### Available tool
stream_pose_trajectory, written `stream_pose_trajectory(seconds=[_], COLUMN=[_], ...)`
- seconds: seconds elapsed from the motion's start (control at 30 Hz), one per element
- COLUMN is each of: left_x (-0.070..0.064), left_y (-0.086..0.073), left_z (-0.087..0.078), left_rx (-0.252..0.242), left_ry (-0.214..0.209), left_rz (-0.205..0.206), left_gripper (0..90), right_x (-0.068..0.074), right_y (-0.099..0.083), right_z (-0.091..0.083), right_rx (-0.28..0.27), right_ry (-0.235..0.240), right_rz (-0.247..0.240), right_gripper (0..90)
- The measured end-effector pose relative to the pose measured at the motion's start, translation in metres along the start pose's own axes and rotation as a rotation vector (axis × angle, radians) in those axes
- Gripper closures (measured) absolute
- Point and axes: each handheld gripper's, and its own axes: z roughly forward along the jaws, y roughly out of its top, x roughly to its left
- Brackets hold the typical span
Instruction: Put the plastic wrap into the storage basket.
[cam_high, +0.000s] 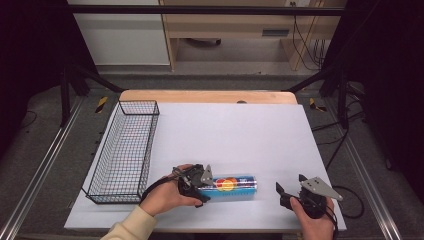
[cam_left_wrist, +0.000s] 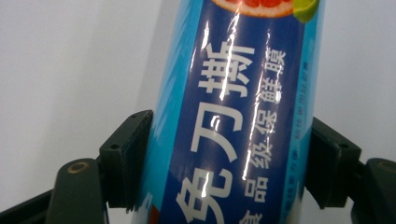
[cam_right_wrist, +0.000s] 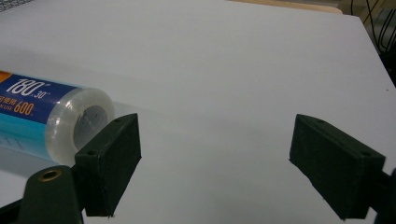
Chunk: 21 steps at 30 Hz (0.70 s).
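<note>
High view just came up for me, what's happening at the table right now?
A person is working with a gripper in each hand. The left gripper has its jaws closed around one end of a blue roll of cling film, which lies on its side on the white table. The right gripper is open and holds nothing, just off the roll's other end. A black wire basket stands at the table's left side with nothing visible in it.

A recording station in a lab or workshop: a white surface (cam_high: 240, 130) on a wooden tabletop (cam_high: 207, 96) stands inside a black metal frame (cam_high: 200, 10), ringed by dark curtains. Grey carpet, floor rails (cam_high: 40, 165), hazard-striped tape (cam_high: 101, 103), trailing cables (cam_high: 305, 40) and plain wooden furniture (cam_high: 230, 30) lie beyond.
</note>
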Motion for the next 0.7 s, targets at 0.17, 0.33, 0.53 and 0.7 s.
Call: stream_pose_trajectory(seconds=[0.17,0.33,0.53,0.7], left_x=[-0.0004,0.0000,0.0008,0.0000], left_y=[0.0000,0.0002,0.0001,0.0005], left_z=[-0.0001,-0.0004,-0.0017,-0.0025], left_rx=[0.000,-0.001,-0.003,-0.002], left_ry=[0.004,0.000,-0.010,-0.020], left_rz=[0.005,0.011,0.015,0.009], left_gripper=[26.6,27.1,27.9,28.4], right_x=[0.0005,0.0004,0.0005,0.0005], right_y=[0.0000,-0.0001,0.0000,0.0001], right_z=[-0.0001,0.0000,0.0000,-0.0001], right_rx=[0.002,0.003,0.003,0.001], right_ry=[0.003,0.007,0.008,0.008], right_rz=[0.003,0.001,0.000,0.000], right_gripper=[16.8,16.8,17.2,17.5])
